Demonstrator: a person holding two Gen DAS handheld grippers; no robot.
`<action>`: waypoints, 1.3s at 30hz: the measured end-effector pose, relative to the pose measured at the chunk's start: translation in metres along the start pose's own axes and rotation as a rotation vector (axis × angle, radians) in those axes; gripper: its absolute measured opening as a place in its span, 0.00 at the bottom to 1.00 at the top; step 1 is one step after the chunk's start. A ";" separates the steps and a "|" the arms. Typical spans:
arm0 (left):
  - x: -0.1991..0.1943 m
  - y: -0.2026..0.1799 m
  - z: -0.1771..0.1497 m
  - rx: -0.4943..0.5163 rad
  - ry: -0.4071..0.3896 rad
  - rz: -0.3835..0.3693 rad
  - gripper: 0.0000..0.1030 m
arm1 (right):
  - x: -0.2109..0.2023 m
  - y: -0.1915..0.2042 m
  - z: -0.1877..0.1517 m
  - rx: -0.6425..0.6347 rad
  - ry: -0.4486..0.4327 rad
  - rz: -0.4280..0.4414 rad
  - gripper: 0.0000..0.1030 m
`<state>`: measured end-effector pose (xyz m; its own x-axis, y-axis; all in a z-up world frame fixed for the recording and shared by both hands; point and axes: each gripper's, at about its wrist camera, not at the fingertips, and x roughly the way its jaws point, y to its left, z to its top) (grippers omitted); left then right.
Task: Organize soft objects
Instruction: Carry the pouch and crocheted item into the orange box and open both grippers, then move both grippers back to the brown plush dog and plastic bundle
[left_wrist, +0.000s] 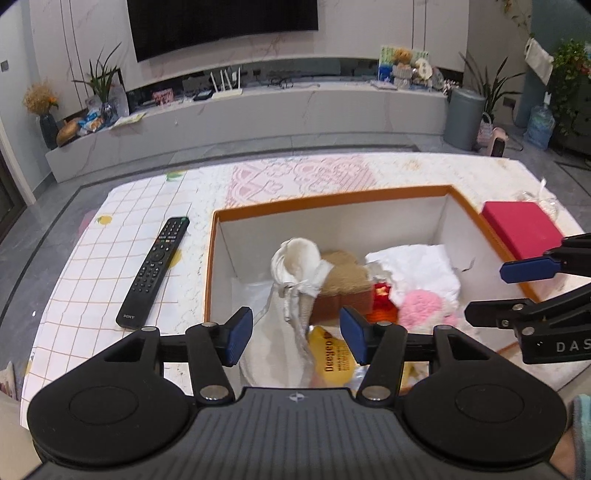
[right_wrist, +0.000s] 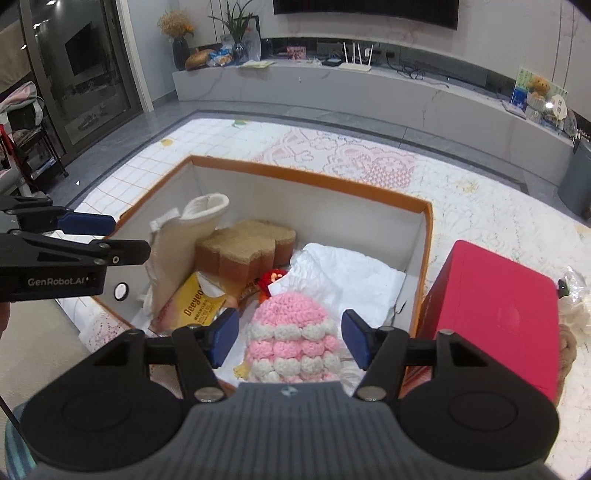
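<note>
An orange-rimmed box (left_wrist: 332, 197) (right_wrist: 314, 177) with white walls holds soft things. A cream sock (left_wrist: 295, 266) (right_wrist: 184, 236) stands at its left. A tan bear-shaped cushion (left_wrist: 347, 280) (right_wrist: 247, 247), a white cloth (left_wrist: 417, 266) (right_wrist: 343, 273), a pink-and-white crocheted hat (left_wrist: 421, 310) (right_wrist: 291, 332), a yellow packet (left_wrist: 332, 354) (right_wrist: 199, 299) and a small red item (left_wrist: 382, 295) (right_wrist: 271, 278) lie inside. My left gripper (left_wrist: 297, 336) (right_wrist: 110, 236) is open and empty above the sock. My right gripper (right_wrist: 290, 336) (left_wrist: 495, 288) is open and empty above the hat.
A black remote (left_wrist: 155, 273) lies on the tablecloth left of the box. A red box (left_wrist: 521, 229) (right_wrist: 491, 310) stands right of the orange box. A clear wrapper (right_wrist: 576, 295) lies beyond it. The TV bench (left_wrist: 258, 110) runs along the far wall.
</note>
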<state>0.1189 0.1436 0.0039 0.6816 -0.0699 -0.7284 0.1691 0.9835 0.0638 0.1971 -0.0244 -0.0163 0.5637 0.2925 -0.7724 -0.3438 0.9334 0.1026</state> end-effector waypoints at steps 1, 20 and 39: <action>-0.004 -0.001 -0.001 -0.002 -0.009 -0.006 0.62 | -0.004 0.000 -0.001 -0.001 -0.006 -0.002 0.60; -0.068 -0.101 -0.018 0.091 -0.155 -0.191 0.62 | -0.103 -0.042 -0.070 0.093 -0.147 -0.130 0.60; -0.014 -0.275 0.009 0.427 -0.064 -0.348 0.62 | -0.142 -0.171 -0.157 0.313 -0.116 -0.286 0.67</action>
<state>0.0697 -0.1274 0.0029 0.5732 -0.4020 -0.7140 0.6569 0.7464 0.1071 0.0584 -0.2580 -0.0227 0.6899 0.0177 -0.7237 0.0723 0.9930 0.0932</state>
